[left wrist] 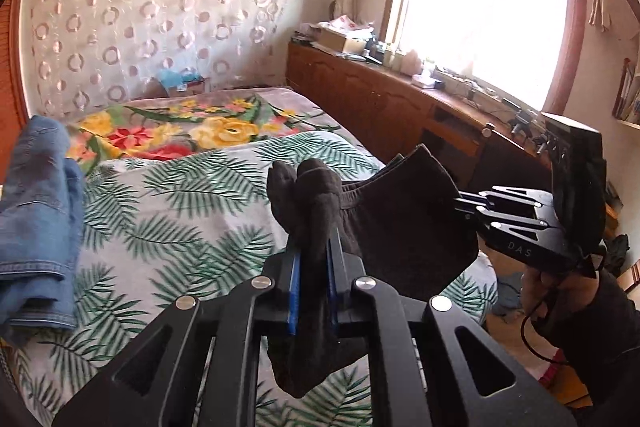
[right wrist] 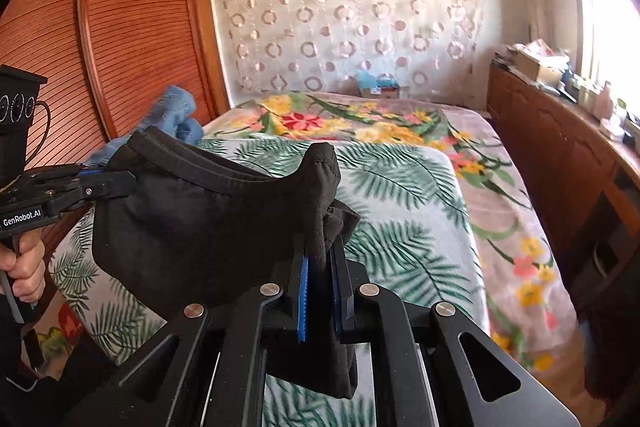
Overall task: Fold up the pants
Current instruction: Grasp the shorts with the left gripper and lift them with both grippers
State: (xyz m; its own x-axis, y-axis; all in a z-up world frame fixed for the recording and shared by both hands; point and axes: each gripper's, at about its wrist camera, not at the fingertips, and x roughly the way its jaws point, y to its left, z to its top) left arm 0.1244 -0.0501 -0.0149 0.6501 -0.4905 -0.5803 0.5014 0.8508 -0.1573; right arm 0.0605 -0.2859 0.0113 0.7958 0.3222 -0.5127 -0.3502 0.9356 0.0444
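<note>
A pair of dark brown pants (left wrist: 400,227) hangs in the air above the bed, held by the waistband between both grippers. My left gripper (left wrist: 314,247) is shut on one end of the waistband, with bunched cloth sticking out past the fingertips. My right gripper (right wrist: 320,255) is shut on the other end, and the pants (right wrist: 192,227) sag between the two. The right gripper also shows in the left wrist view (left wrist: 464,205), and the left gripper shows in the right wrist view (right wrist: 128,183). The pant legs below are hidden.
The bed (left wrist: 168,211) has a palm-leaf blanket over a floral one. Blue jeans (left wrist: 36,211) lie crumpled at its left edge. A wooden cabinet (left wrist: 380,107) with clutter runs under the window on the right. A slatted wooden wardrobe (right wrist: 120,27) stands on the left.
</note>
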